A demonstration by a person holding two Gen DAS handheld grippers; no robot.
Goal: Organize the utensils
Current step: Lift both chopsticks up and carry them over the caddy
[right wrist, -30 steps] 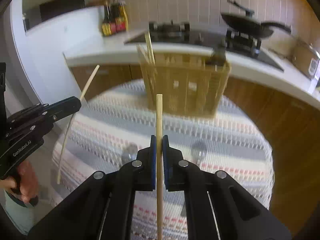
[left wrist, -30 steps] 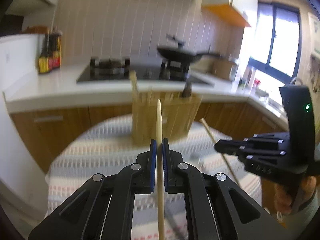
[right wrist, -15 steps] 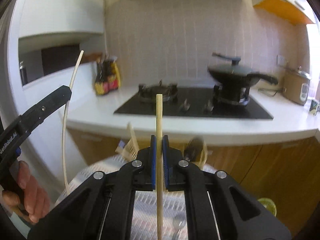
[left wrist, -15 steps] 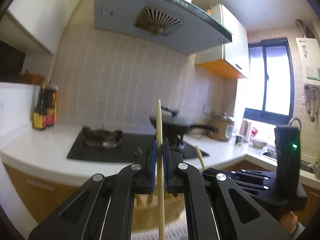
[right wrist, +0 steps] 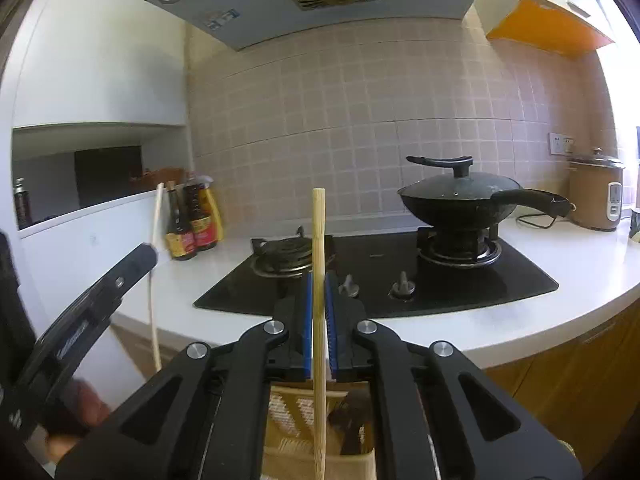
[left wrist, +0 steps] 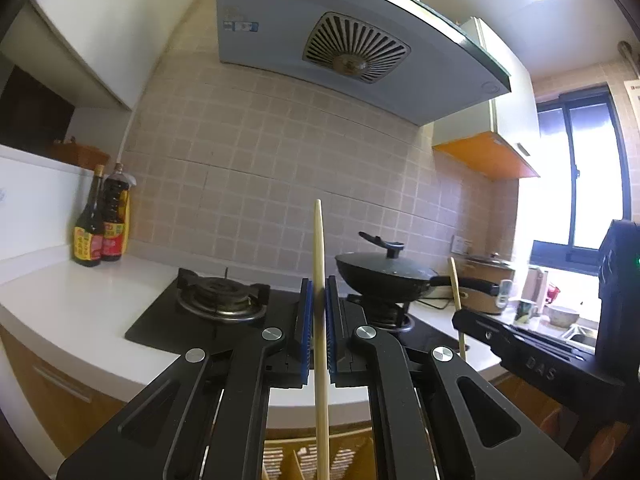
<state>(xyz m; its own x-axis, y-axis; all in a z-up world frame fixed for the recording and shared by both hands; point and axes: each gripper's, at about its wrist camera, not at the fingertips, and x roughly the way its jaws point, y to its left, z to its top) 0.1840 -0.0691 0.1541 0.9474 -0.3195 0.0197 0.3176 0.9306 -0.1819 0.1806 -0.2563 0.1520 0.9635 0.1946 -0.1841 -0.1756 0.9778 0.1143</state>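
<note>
My left gripper (left wrist: 317, 280) is shut on a pale wooden chopstick (left wrist: 319, 248) that stands upright between its blue pads. My right gripper (right wrist: 319, 276) is shut on a second wooden chopstick (right wrist: 318, 232), also upright. A woven bamboo utensil basket (left wrist: 348, 456) lies below the left gripper, and shows below the right gripper in the right wrist view (right wrist: 288, 412). The right gripper appears at the right of the left wrist view (left wrist: 460, 318), and the left gripper at the left of the right wrist view (right wrist: 150, 252), each holding its chopstick. The lower ends of both chopsticks are hidden.
A white counter (left wrist: 72, 300) holds a black gas hob (right wrist: 372, 276) with a lidded wok (right wrist: 456, 196). Sauce bottles (left wrist: 100, 224) stand at the counter's left. A rice cooker (right wrist: 596, 192) stands at the right. A range hood (left wrist: 344, 40) hangs overhead.
Both grippers have tilted upward, so the striped table and the basket dropped to the bottom of view and the wall and hood came in. Each still holds its chopstick.
</note>
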